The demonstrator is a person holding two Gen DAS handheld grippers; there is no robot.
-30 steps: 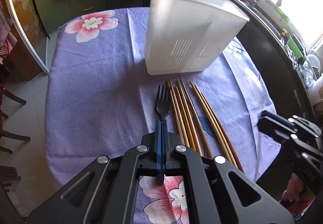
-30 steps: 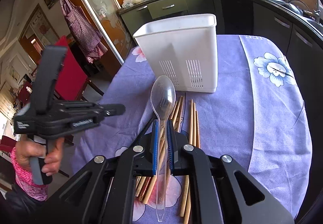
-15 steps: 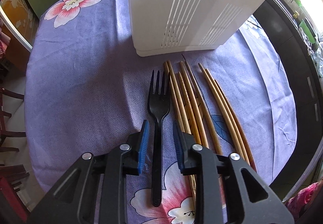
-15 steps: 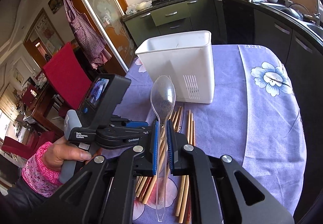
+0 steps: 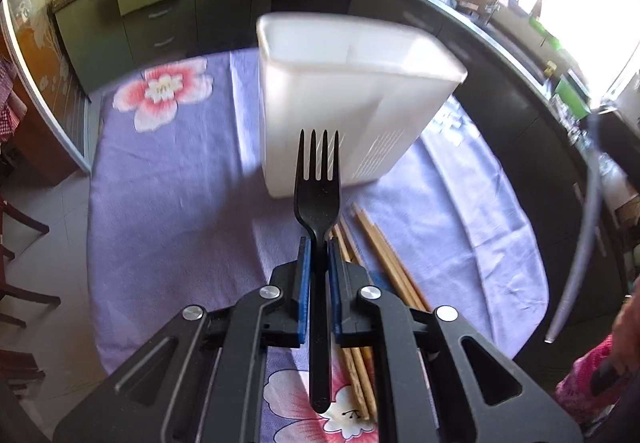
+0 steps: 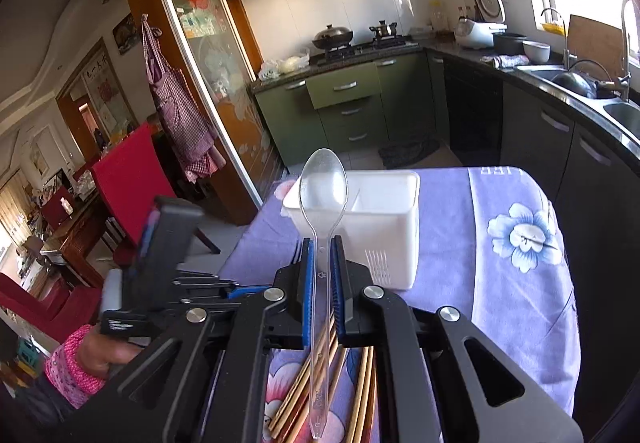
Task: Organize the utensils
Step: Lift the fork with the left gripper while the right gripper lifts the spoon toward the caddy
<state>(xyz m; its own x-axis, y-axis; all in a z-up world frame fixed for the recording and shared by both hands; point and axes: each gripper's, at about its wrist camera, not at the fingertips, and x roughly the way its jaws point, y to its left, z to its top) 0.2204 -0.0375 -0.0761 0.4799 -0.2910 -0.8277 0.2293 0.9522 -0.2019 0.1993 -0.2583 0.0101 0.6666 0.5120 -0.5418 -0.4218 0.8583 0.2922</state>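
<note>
The left gripper [image 5: 318, 263] has just closed, its fingers pinching a black fork [image 5: 318, 199] above the counter [image 5: 172, 203]. The right gripper [image 6: 322, 263] pinches a clear spoon [image 6: 323, 183]. Both hang before the open-topped white bin [image 5: 352, 95]; chopsticks [image 5: 384, 259] lie below.

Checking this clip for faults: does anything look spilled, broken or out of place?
Nothing stands out. The white holder stands upright on the table, the chopsticks lie together before it, and the fork and clear spoon sit straight in the fingers.
</note>
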